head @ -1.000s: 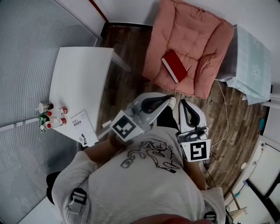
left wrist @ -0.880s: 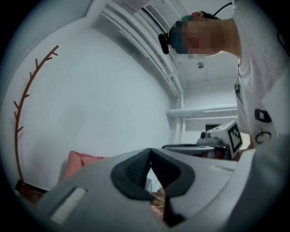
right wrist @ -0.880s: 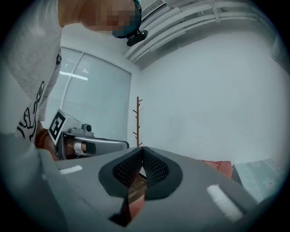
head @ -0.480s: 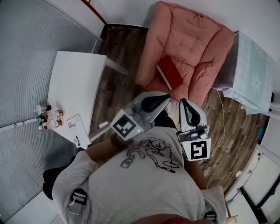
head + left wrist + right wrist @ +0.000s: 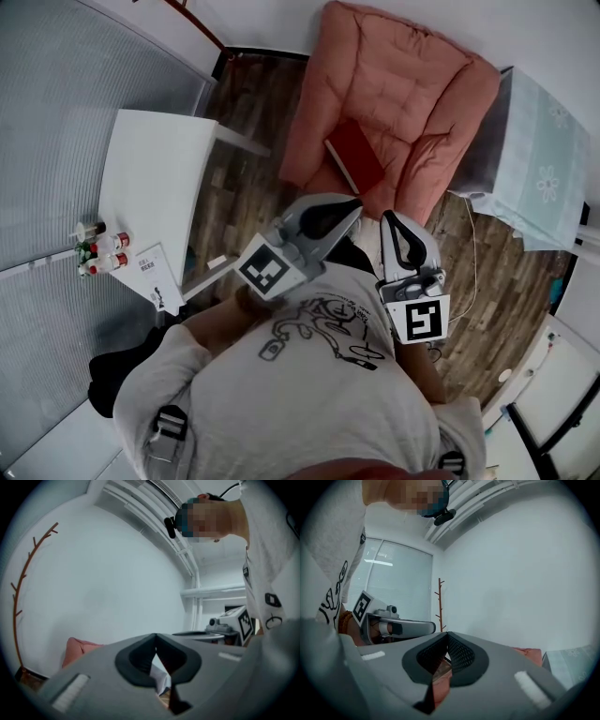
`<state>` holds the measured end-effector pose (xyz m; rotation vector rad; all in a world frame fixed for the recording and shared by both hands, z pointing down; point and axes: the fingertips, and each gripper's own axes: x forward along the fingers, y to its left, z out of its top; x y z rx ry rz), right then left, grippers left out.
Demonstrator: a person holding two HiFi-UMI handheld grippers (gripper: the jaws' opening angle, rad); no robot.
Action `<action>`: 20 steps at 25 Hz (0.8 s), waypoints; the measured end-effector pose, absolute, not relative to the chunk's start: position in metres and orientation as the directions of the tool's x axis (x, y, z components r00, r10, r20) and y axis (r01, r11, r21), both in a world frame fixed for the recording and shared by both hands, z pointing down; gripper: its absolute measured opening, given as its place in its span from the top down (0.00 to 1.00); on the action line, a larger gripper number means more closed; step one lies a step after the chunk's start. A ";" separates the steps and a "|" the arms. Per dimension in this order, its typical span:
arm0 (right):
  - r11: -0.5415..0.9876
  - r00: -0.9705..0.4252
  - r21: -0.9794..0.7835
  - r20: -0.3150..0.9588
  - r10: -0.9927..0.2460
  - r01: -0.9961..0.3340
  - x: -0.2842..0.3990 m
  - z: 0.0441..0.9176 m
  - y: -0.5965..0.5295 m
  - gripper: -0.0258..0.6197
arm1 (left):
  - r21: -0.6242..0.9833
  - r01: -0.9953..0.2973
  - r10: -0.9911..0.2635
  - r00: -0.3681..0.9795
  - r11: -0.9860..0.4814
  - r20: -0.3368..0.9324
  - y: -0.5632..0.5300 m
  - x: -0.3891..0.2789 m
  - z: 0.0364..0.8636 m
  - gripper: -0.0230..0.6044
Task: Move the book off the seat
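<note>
The person's grey-shirted chest fills the near edge of the head view, and both forearms are tucked in front of it, each hand mostly hidden behind its gripper's marker cube. The left gripper (image 5: 357, 207) is held level and slants ahead and to the right. The right gripper (image 5: 388, 218) sits just beside it, also level, pointing straight ahead. In the left gripper view the left fingers (image 5: 135, 659) are pressed together at the tips with nothing between them. In the right gripper view the right fingers (image 5: 462, 656) are likewise together and empty.

Below the fingers is the wooden floor (image 5: 239, 192).

Just ahead of both sets of fingers, apart from them, the red book (image 5: 354, 155) lies flat and slanted on the front part of the pink seat (image 5: 398, 80).

Well to the left of the left fingers stands a white worktop (image 5: 155, 173). At its near end are small bottles (image 5: 101, 251) and a leaflet (image 5: 156, 277).

Ahead and to the right of the right fingers, beside the seat, is a side table (image 5: 539, 159) under a pale cloth.

Farthest off, a thin coat stand (image 5: 439, 603) rises against the white wall.
</note>
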<state>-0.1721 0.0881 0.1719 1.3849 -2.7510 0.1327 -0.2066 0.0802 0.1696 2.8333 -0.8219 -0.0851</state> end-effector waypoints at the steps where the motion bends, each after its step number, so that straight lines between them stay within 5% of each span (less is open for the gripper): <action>1: 0.594 -0.596 -0.053 0.093 -0.798 -0.803 -0.170 0.173 0.086 0.95 | 0.199 -0.525 -0.535 0.845 -0.828 0.002 0.078 -0.204 0.171 0.96; 20: 0.569 -0.563 -0.034 0.213 -0.799 -0.821 -0.170 0.245 0.025 0.94 | 0.227 -0.492 -0.492 0.868 -0.840 0.060 0.014 -0.209 0.237 0.96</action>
